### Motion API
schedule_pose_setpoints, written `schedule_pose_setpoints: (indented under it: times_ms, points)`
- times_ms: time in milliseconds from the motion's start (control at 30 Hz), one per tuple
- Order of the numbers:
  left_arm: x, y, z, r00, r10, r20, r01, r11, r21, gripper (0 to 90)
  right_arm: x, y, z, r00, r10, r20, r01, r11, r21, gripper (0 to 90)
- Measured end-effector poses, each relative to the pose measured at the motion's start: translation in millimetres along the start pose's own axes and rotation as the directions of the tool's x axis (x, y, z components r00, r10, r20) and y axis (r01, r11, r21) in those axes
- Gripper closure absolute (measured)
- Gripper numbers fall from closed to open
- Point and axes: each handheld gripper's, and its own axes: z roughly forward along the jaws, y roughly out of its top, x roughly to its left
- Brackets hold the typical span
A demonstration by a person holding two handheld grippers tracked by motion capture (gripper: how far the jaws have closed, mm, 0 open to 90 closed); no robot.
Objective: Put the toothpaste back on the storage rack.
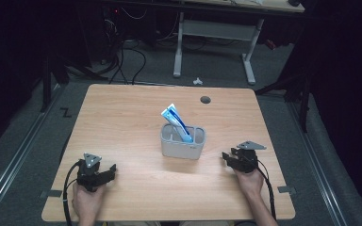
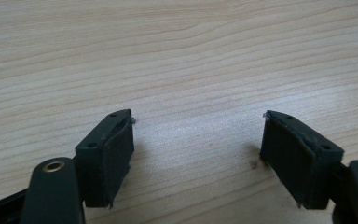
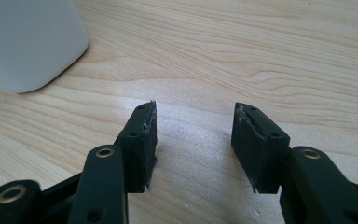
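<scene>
- We see a light wooden tabletop [image 1: 122,122] from above, with a grey holder [image 1: 183,142] standing near its middle, slightly toward the near edge.
- A blue and white tube [image 1: 176,121] stands in the holder, leaning up and toward the far left corner, its flat crimped end uppermost.
- We find the left tool [image 1: 109,172] near the near left corner of the tabletop, held in a person's left hand [image 1: 87,201], a grey three-cornered plate on top of it.
- In the left gripper view, we see its two black jaws spread wide over bare wood, with nothing between them.
- The right tool [image 1: 226,157] sits toward the near right corner, gripped by the right hand [image 1: 250,181], just to the right of the holder and apart from it.
- In the right gripper view, its jaws stand parted, less widely than the left pair, and grip nothing; we see the holder's rounded grey wall [image 3: 28,42] at the upper left of that view.
- A small dark round hole [image 1: 205,100] marks the tabletop near its far edge, right of centre.
- Beyond the far edge, we make out a white-legged desk [image 1: 217,33] on a grey floor.
</scene>
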Motion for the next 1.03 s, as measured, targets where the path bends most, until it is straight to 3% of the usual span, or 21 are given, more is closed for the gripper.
schedule_pose_setpoints:
  times_ms: [267, 1033]
  points:
    - [-0.1, -0.1, -0.1, 1.0000, -0.001, 0.000, 0.001, 1.0000, 0.000, 25.9, 5.2, 0.7, 2.4, 0.9982, -0.051, 0.031, 0.050, 0.998, 0.023, 46.7]
    - [0.4, -0.8, -0.8, 1.0000, -0.007, 0.001, 0.007, 1.0000, -0.003, 26.0, 5.0, 0.6, 2.4, 0.9984, -0.047, 0.032, 0.046, 0.999, 0.026, 43.6]
